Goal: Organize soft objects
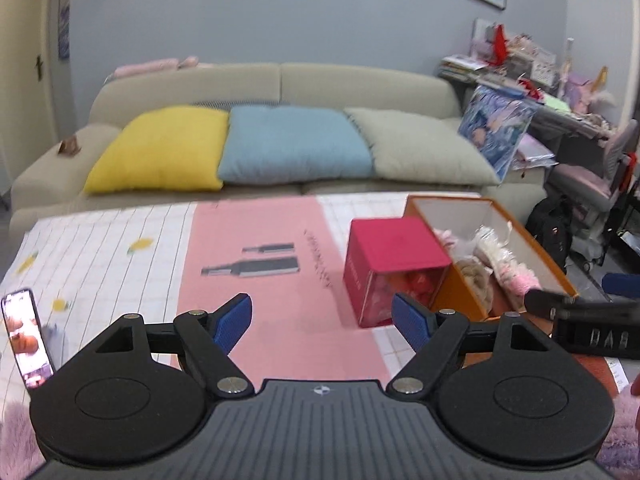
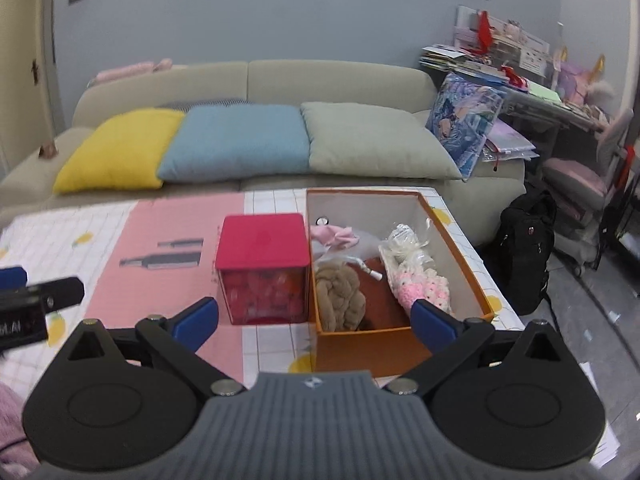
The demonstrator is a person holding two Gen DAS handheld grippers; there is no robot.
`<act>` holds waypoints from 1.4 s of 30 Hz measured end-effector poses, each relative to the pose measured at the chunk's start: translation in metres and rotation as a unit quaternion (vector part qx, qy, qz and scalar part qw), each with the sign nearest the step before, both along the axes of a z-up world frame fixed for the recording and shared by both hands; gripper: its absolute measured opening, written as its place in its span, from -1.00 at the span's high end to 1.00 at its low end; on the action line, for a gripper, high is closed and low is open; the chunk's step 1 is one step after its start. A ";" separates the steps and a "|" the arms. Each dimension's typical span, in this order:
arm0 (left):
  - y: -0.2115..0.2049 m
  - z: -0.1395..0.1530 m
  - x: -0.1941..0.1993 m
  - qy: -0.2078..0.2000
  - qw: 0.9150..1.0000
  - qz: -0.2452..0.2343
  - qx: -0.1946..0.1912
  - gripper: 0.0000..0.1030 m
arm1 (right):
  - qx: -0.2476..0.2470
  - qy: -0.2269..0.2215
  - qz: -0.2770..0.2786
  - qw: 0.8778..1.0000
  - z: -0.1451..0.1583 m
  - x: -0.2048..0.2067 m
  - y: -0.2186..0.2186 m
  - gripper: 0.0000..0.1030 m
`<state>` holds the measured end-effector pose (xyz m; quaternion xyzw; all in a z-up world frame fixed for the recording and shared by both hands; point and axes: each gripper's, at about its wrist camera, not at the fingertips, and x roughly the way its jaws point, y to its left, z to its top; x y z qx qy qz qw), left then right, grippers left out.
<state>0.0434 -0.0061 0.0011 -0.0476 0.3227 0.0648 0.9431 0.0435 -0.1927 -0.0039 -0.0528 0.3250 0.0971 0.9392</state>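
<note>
Both claws [image 1: 322, 316] [image 2: 314, 318] agape, seemingly empty-handed.

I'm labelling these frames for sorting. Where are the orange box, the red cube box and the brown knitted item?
orange box [image 2: 456, 240]: right wrist view, right wall rim.
red cube box [image 2: 262, 240]: right wrist view, top lid.
brown knitted item [image 2: 340, 292]: right wrist view, middle of the bundle.

Open pink mat left; boxes right.
Red-lidded square box [image 2: 263, 266] touching open orange cardboard box [image 2: 400, 332]; no passage between.
</note>
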 end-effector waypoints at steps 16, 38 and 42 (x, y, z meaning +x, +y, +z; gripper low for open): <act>-0.003 -0.027 -0.010 0.077 0.997 -0.008 0.008 -0.81 | -0.003 0.071 -0.023 0.997 -0.024 0.008 0.001 -0.94; 0.000 -0.023 -0.011 0.080 0.997 -0.002 0.005 -0.81 | -0.006 0.075 -0.018 0.997 -0.025 0.010 0.004 -0.94; -0.001 -0.023 -0.011 0.079 0.997 -0.003 0.006 -0.81 | -0.006 0.076 -0.019 0.997 -0.025 0.009 0.004 -0.94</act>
